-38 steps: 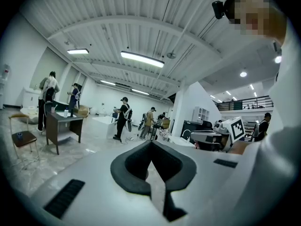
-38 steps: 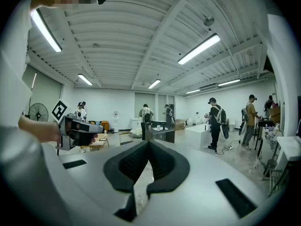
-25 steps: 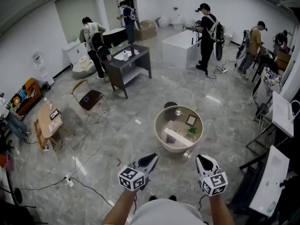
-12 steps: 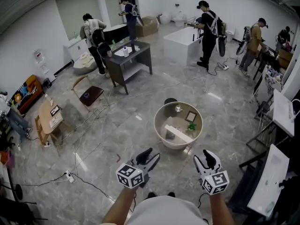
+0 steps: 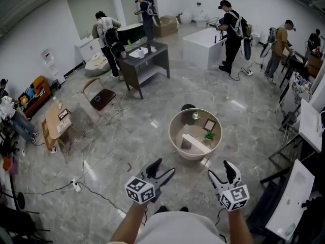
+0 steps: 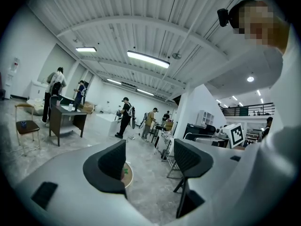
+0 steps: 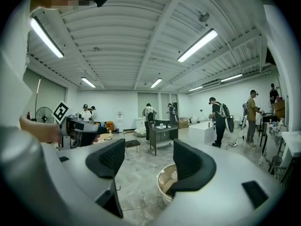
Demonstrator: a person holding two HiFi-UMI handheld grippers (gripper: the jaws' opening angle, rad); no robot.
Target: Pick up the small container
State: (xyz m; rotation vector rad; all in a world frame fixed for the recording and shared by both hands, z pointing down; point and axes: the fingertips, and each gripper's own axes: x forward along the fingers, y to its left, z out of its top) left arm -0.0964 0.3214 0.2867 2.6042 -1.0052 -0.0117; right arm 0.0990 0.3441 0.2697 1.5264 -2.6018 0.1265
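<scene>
A round beige tub (image 5: 174, 142) stands on the grey floor ahead of me. Inside it lie a white plank (image 5: 196, 143), a small framed picture (image 5: 208, 124), a little green plant (image 5: 209, 135) and a small pale container (image 5: 195, 117) near the far rim. My left gripper (image 5: 163, 168) and right gripper (image 5: 219, 169) hover side by side short of the tub, well apart from it. Both sets of jaws are opening, with nothing between them. In the left gripper view the tub (image 6: 127, 174) peeks from behind the left jaw; the right gripper view shows the tub (image 7: 164, 183) between the jaws, farther off.
A dark table (image 5: 147, 60), a chair (image 5: 101, 98) and a low wooden table (image 5: 57, 124) stand to the left. A white bathtub (image 5: 205, 46) is at the back. Several people work around the room. Cables (image 5: 96, 136) cross the floor. White counters (image 5: 293, 196) line the right side.
Both grippers' jaws have gone from shut to spread apart. The hands stayed in about the same place before the tub.
</scene>
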